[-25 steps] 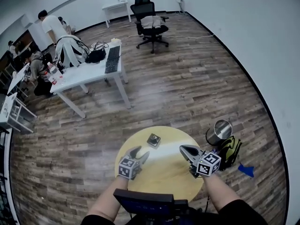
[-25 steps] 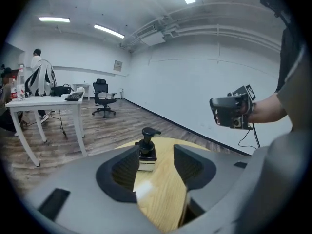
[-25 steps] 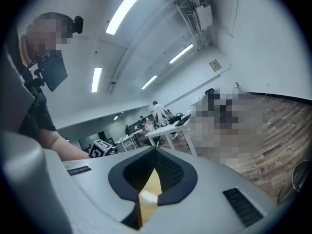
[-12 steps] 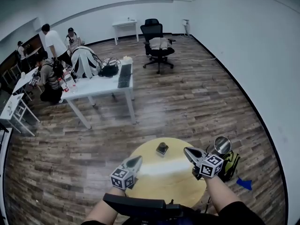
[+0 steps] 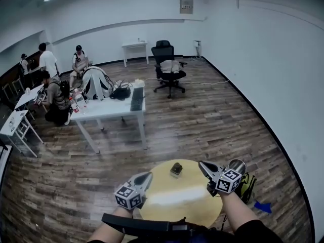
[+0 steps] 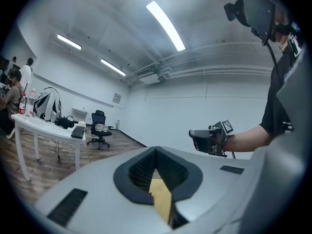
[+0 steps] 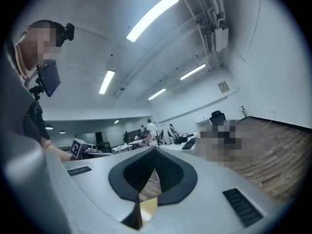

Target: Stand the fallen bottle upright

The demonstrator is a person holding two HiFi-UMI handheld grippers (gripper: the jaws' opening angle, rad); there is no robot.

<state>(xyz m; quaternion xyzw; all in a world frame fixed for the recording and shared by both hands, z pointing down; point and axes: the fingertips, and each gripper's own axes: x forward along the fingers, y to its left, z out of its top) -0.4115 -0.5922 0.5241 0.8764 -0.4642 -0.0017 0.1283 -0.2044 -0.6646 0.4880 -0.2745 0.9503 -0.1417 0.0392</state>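
**Bottle (image 5: 175,169) alone on the bench (image 5: 177,199), both of your claws closed**

You hold both arms out ahead of you. They rise from the bottom of the head view and reach over the near side of the round yellow bench. Your left forearm (image 5: 112,228) angles inward and carries the left claw (image 5: 146,175) over the bench's near left part. Your right forearm (image 5: 239,214) carries the right claw (image 5: 203,165) over its right rim. Both claws point away from you and out across the room, roughly level rather than down at the bench top. Each gripper view looks out at walls and ceiling lights, with only a sliver of yellow bench showing under the jaws.

The left claw's jaws have just been closing and meet at the tips, with nothing between them. The right claw's jaws are together too, and empty. In the left gripper view, the right claw shows off to the right on the end of your forearm.

The bottle is a small dark thing near the far side of the bench. In the head view it lies between the two claws and apart from both. It is too small there for you to tell whether it stands or lies on its side.

Just right of the bench, a metal bin (image 5: 237,166) and a yellow-green backpack (image 5: 248,184) sit on the wooden floor (image 5: 202,120).
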